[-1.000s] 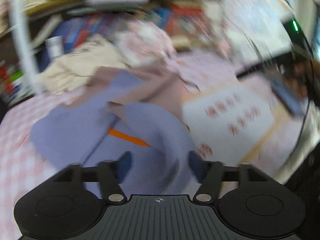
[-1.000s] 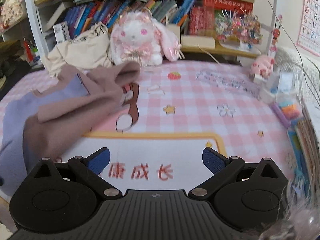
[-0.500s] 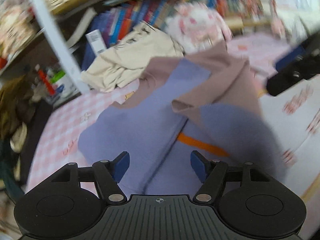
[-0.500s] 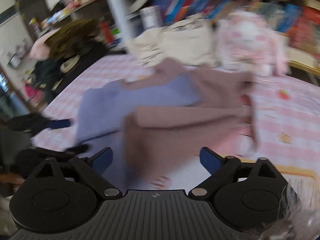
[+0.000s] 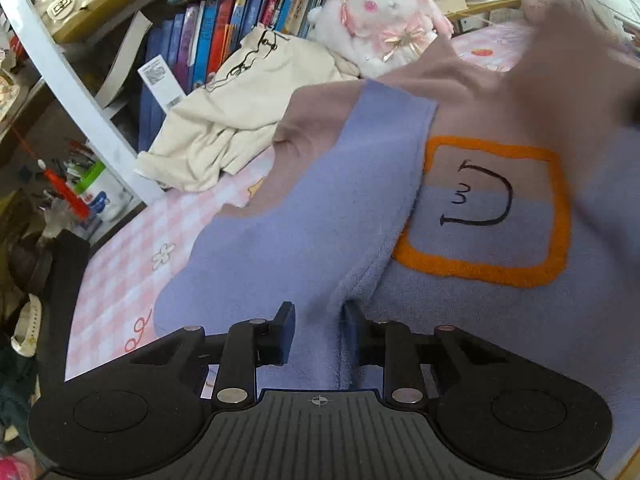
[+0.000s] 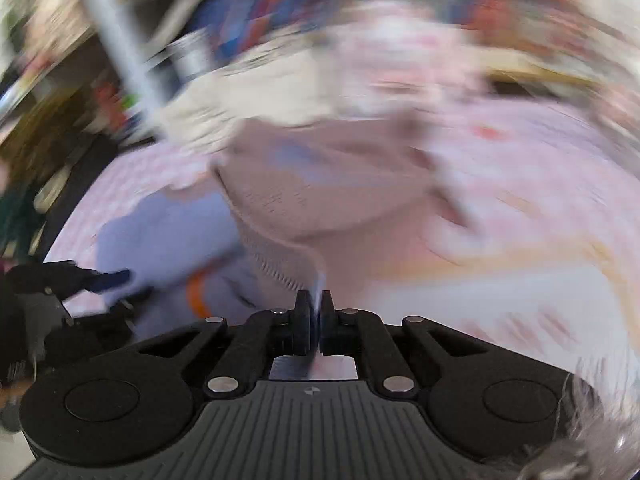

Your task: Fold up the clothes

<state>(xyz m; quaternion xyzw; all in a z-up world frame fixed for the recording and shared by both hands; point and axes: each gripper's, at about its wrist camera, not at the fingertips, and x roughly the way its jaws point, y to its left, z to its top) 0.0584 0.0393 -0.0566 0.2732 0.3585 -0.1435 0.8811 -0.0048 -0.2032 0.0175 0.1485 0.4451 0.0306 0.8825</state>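
- We hold the left gripper [image 5: 318,334] low over the near edge of a lilac-and-mauve fleece top [image 5: 320,208]; its jaws have just been closing, and a raised fold of the lilac fleece is pinched between its blue pads [image 5: 286,330].
- The fleece top lies spread on the counter [image 5: 120,272], which wears a pink checked cloth with small flower prints; the lilac part is nearest us and the mauve part lies further back.
- On the top's front we see an orange-edged patch [image 5: 486,210] with a small drawn face, just right of the pinched fold.
- In the right wrist view, which is heavily blurred, our right gripper [image 6: 315,326] has its jaws pressed almost together, having just closed; a thin edge of the mauve fabric runs up from between its pads, so it is pinching the top's edge.
- From that same view the left gripper shows as a dark shape at the far left, at the lilac side of the garment.
- Behind the top, a crumpled cream garment [image 5: 236,120] rests on the counter against a row of books [image 5: 224,36].
- A white-and-pink plush rabbit [image 5: 380,16] sits just beside the cream garment, in front of the shelf.
- A white shelf post [image 5: 76,92] slants up at the left.
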